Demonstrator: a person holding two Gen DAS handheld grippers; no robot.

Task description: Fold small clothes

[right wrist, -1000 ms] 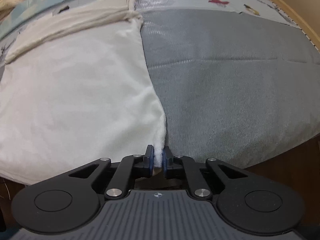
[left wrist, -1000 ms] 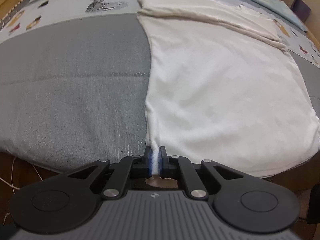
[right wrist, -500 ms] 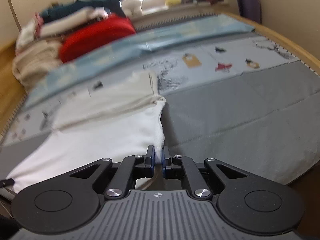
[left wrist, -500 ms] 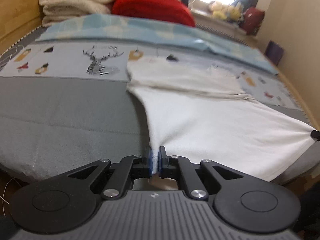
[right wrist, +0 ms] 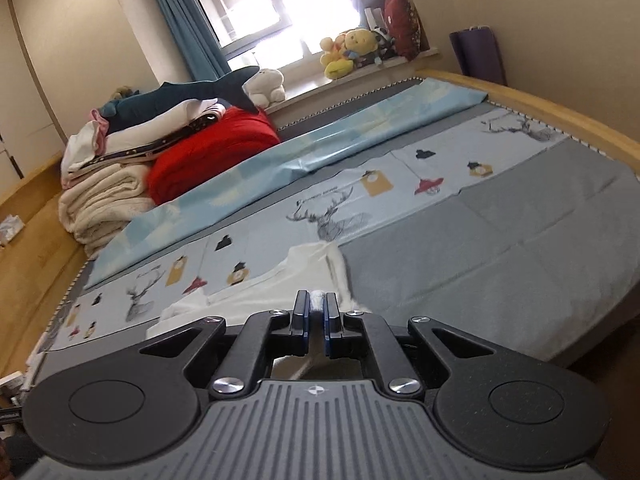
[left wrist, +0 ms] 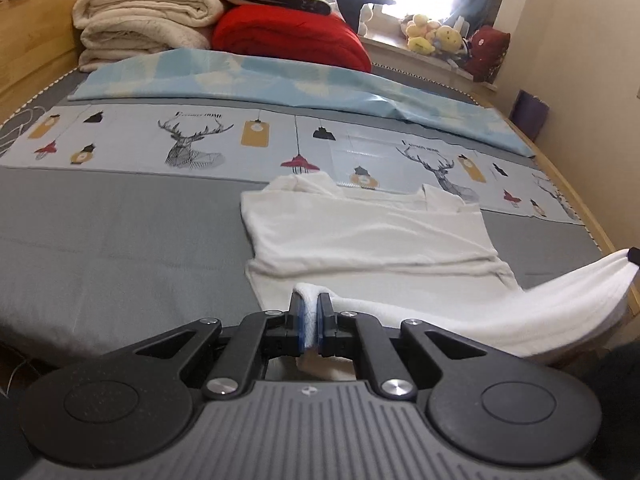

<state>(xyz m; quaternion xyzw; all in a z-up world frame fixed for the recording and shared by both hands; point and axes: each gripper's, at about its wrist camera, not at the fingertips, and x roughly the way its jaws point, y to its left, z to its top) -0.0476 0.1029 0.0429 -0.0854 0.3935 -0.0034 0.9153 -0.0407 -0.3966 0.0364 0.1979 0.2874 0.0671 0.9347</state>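
The bed (left wrist: 100, 248) carries everything: a white T-shirt (left wrist: 368, 236) lies on its grey cover, collar end toward twelve o'clock, just short of the deer-print band (left wrist: 192, 144). At ten o'clock from the shirt a stack of cream blankets (left wrist: 148, 24) sits beside a red quilt (left wrist: 288, 36). The left gripper (left wrist: 311, 322) is pressed together on the shirt's near hem, white cloth bunched between its blue pads. From there the lifted hem sags across to three o'clock. The right gripper (right wrist: 316, 320) is likewise pinched on a corner of the same hem, which shows as a white tuft between its jaws.
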